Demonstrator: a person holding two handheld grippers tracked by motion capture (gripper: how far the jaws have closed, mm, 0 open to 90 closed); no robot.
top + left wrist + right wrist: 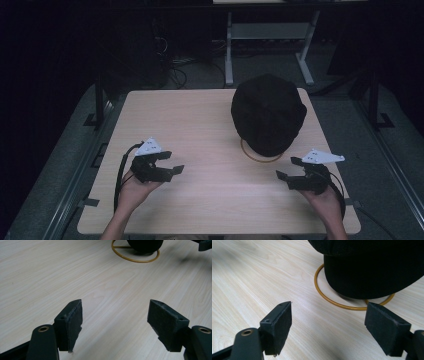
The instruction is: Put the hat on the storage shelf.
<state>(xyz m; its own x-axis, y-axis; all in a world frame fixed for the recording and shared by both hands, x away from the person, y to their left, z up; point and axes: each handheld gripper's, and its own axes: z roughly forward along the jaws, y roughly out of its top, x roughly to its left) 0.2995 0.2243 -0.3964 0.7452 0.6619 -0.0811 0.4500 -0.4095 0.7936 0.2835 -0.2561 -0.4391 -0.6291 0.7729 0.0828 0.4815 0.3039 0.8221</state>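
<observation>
Here, black hat (268,114) atop gold ring stand (342,305); left hand-held gripper (172,162), right hand-held gripper (287,168) both jaws apart, empty

The hat (268,114) hides most of its gold ring (260,158) — the stand's upper part goes unseen — and the top frame edge crops the desk (270,35) behind.

A black cap (268,114) sat crown-up in the upper right of the high view, apparently perched on a stand whose thin gold ring base (260,157) lay flat on the wood, peeking out beneath the cap's lower edge.
</observation>
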